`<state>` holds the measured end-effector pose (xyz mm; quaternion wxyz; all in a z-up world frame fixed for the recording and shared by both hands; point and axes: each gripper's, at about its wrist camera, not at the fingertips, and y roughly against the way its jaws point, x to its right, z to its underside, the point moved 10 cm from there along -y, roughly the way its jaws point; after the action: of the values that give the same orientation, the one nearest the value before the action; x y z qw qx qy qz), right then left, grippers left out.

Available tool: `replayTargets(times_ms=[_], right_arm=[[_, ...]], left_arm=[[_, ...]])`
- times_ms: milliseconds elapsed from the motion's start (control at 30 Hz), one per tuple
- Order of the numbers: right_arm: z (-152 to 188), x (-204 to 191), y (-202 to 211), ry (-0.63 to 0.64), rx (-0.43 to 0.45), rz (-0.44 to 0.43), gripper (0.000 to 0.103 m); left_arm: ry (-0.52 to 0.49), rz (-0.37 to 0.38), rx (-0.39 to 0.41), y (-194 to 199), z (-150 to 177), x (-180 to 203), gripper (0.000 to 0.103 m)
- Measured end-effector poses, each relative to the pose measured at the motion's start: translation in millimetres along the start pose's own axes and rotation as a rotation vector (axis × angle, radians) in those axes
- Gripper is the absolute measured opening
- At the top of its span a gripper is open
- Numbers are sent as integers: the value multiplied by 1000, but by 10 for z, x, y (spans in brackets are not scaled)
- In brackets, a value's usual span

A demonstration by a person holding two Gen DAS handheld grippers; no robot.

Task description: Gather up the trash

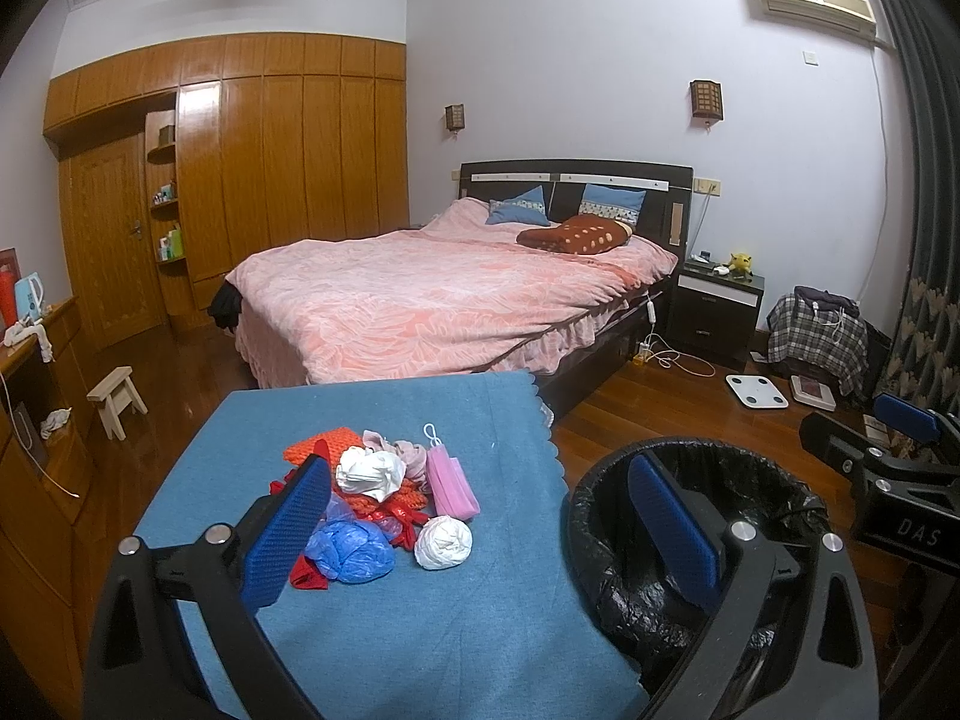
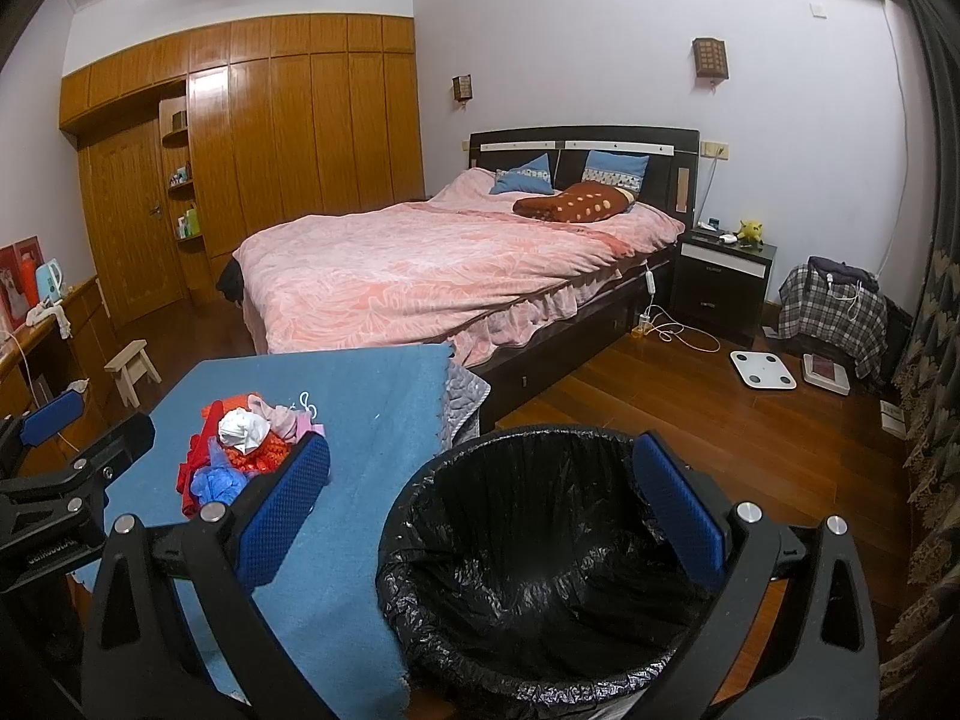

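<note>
A heap of trash lies on the blue-covered table [image 1: 390,630]: crumpled white paper [image 1: 369,471], a pink face mask [image 1: 451,480], a white wad [image 1: 443,542], a blue plastic bag [image 1: 348,552] and red scraps [image 1: 399,507]. My left gripper [image 1: 480,531] is open and empty, just short of the heap, its left pad beside the blue bag. Right of the table stands a bin with a black liner [image 1: 750,492]. My right gripper [image 2: 480,513] hangs open and empty over the bin [image 2: 540,435]. The right wrist view shows the heap [image 2: 240,450] to the left.
A bed with a pink cover [image 1: 432,294] stands behind the table. A small wooden stool [image 1: 117,399] and a wooden desk [image 1: 36,420] are at the left. A bathroom scale [image 2: 762,369], cables and a nightstand [image 2: 723,282] sit on the wooden floor at the right.
</note>
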<state>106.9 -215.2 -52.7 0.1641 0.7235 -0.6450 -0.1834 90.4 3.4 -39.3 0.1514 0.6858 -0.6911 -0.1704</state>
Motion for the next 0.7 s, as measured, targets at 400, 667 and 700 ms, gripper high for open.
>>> replayTargets(times_ms=[400, 667, 700], right_arm=[[-8, -7, 2, 2, 2, -2, 98], [-5, -35, -16, 2, 1, -2, 98], [-4, -36, -18, 2, 1, -2, 98]], left_arm=[[1, 0, 1, 2, -4, -5, 97], [7, -2, -1, -26, 17, 1, 97], [6, -2, -1, -26, 18, 0, 97]])
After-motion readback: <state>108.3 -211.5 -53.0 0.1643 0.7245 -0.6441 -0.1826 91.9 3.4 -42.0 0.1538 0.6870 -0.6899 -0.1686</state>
